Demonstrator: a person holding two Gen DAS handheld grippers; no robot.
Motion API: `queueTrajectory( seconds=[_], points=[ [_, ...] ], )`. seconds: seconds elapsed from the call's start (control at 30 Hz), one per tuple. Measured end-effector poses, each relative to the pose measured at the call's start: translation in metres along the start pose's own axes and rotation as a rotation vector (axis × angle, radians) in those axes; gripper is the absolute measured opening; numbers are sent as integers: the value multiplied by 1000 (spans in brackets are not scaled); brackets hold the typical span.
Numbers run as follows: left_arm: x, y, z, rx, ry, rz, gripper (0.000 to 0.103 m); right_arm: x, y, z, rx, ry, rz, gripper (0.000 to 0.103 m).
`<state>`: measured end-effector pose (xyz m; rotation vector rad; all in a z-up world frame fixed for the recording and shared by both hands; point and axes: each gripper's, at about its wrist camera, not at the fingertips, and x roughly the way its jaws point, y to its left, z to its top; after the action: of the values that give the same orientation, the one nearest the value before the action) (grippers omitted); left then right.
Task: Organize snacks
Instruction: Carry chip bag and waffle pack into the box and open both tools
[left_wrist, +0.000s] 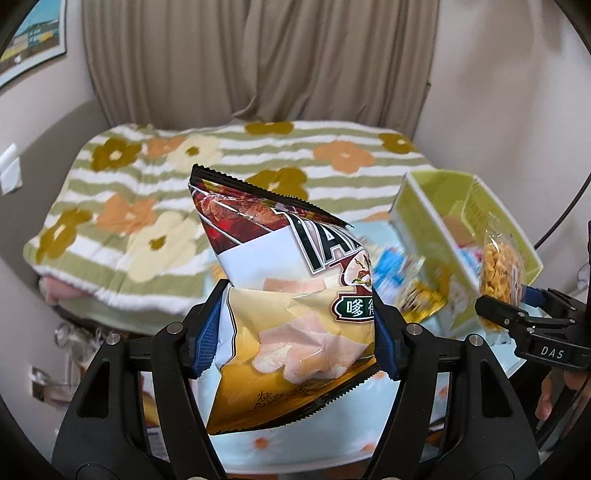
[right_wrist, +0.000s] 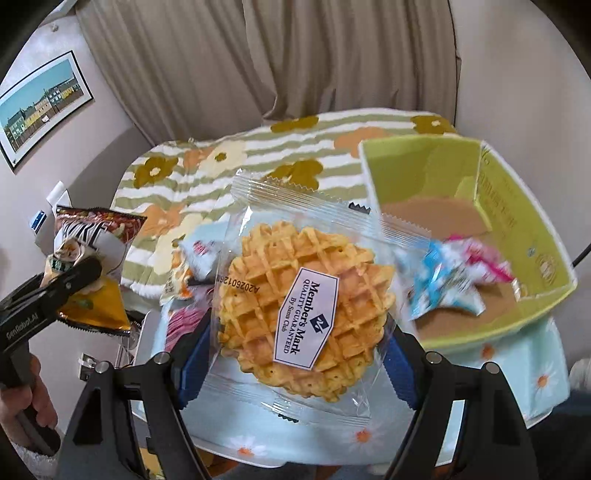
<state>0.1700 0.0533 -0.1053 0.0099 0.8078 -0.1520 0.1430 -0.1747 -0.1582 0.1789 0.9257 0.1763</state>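
The left gripper (left_wrist: 295, 325) clenched a bag of chips (left_wrist: 291, 295) above the worktop (left_wrist: 295, 454). The right gripper (right_wrist: 295, 354) grasped a wrapped waffle (right_wrist: 306, 291), held up beside the green box (right_wrist: 524, 206) containing small snack packets (right_wrist: 454, 280).

Waffle pack (right_wrist: 303, 295) reads "Member's Mark"; gripper (left_wrist: 546, 352), seemingly, "DAS".

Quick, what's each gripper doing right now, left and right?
Left gripper: closed on the chip bag, held up off the table.
Right gripper: closed on the wrapped waffle, near the green box.
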Motion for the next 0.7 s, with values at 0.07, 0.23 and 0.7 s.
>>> queueTrajectory(
  seconds=[0.07,0.23,0.7],
  points=[
    [4,-22,12,2,-17,-1,65,-6,-20,11,2,-12,12,77],
    [29,-83,45,-16,-27,-59,65,-17,-77,37,-23,-38,9,77],
    [141,-236,109,0,90,-169,65,-1,-205,91,-16,-1,8,77]
  ],
)
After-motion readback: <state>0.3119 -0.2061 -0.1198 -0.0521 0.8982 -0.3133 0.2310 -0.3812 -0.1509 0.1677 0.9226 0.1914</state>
